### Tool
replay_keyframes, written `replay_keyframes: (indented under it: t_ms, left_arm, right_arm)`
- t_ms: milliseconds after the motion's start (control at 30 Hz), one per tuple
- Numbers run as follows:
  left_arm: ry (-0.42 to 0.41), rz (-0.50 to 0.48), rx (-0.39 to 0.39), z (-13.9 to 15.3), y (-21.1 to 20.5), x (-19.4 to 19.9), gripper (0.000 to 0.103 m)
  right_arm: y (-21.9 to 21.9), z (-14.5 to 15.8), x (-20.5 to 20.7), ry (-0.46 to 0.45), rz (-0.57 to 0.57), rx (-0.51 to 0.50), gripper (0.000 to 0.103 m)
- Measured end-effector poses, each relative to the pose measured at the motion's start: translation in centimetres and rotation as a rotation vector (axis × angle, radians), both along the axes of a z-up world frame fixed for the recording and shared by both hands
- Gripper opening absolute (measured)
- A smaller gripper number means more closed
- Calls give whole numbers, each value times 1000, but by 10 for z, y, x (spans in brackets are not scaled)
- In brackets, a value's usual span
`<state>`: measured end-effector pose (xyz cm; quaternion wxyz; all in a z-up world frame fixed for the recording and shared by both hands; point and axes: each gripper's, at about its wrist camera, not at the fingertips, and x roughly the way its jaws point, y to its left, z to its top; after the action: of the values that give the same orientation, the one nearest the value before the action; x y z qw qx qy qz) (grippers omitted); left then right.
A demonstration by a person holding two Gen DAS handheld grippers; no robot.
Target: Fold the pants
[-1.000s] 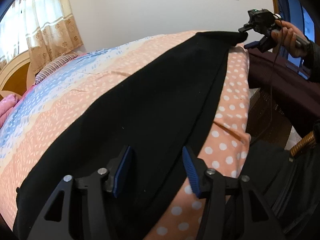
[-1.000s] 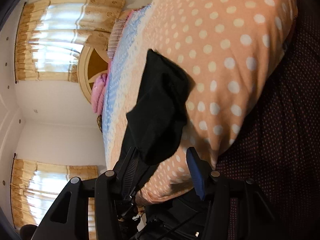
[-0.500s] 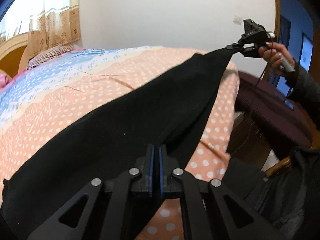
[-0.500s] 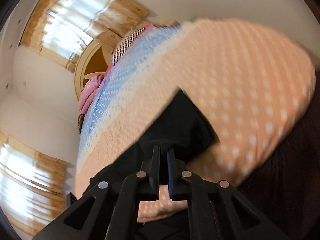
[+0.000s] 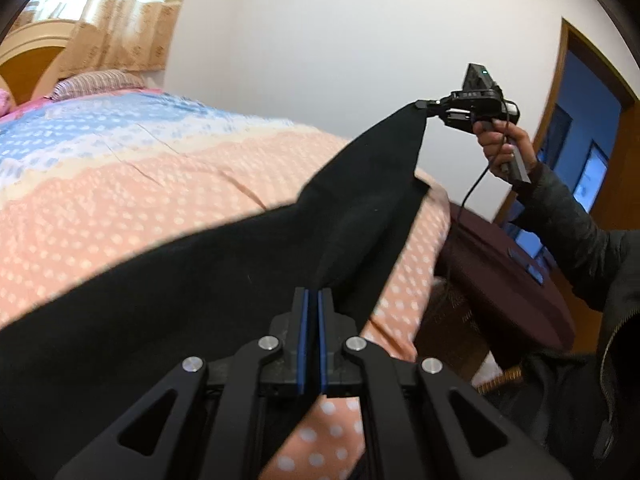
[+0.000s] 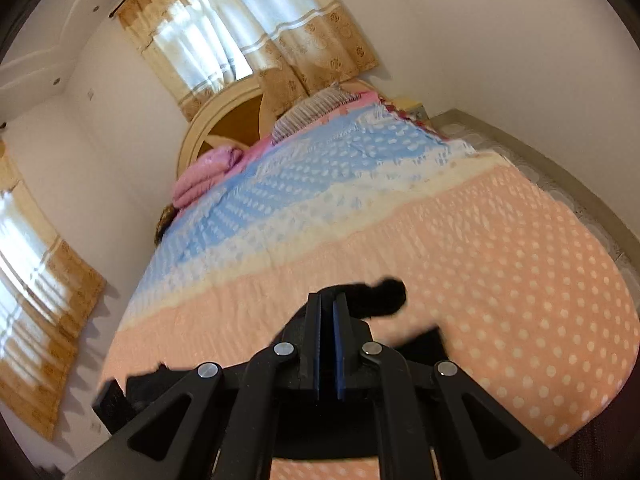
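Note:
The black pants (image 5: 208,304) lie across the near edge of the bed. My left gripper (image 5: 311,296) is shut on the pants' near edge and lifts the fabric. My right gripper (image 5: 424,105), seen far right in the left wrist view, is shut on the far end of the pants and holds it high above the bed, so the cloth stretches taut between the two. In the right wrist view my right gripper (image 6: 327,304) is shut with a bunch of the black pants (image 6: 380,292) sticking out beside its fingers.
The bed has a peach, cream and blue dotted cover (image 5: 140,184) (image 6: 500,260). Pillows (image 6: 316,108) and a pink blanket (image 6: 204,176) lie by the headboard (image 6: 224,120). A dark maroon seat (image 5: 500,280) stands at the bed's right. Curtained windows (image 6: 248,32) are behind.
Both grippers have shut on the pants and lifted them. The right gripper has raised its end well above the bed, pulling the fabric taut.

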<state>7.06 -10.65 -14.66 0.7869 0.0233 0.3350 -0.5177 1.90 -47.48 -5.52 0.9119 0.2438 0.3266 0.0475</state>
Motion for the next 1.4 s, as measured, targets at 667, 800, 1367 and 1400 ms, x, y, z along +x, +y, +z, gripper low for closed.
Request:
replay_keyframes:
  t_ms: [667,800,1367,1400]
  left_arm:
    - [-39,-37,149,-21,-15,-22,5]
    - [-51,-16,135,-17,-10,-22,5]
    - [-124,-1,171,-19,-9,-43,63]
    - [-122,-4,176,-20,-9,-43,63]
  right_arm:
    - [-21,-75,11,168,-79,17,31]
    - [-12,-71,27,173,-87,-38,7]
    - [11,-49,-12,67,-174,-253,44]
    - [24,-45,-18,43,-117,-250,44]
